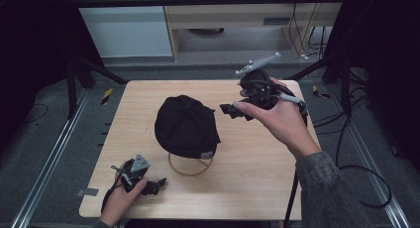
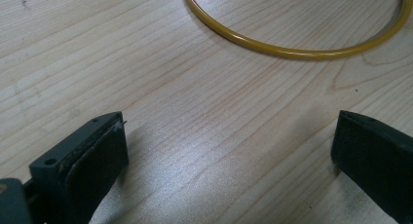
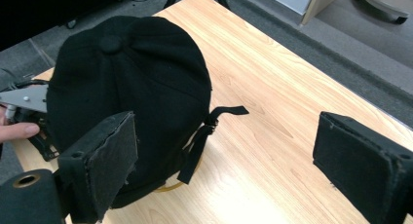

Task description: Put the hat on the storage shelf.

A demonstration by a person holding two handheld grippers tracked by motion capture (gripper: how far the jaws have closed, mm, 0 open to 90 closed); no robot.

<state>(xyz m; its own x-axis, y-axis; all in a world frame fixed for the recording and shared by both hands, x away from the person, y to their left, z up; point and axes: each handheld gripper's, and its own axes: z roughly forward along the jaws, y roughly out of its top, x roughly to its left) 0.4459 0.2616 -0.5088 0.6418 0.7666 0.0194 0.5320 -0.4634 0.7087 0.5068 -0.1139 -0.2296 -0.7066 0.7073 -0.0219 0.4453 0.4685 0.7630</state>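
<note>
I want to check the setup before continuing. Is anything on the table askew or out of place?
Nothing is spilled or damaged. One small oddity: the black cap sits partly on top of the yellow ring, hiding its far part, and the cap's strap hangs loose onto the table.

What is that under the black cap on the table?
A thin yellow ring lies on the wooden table, and the black cap sits on its far part. Only the near arc pokes out; the rest, and anything inside the cap, is covered.
</note>
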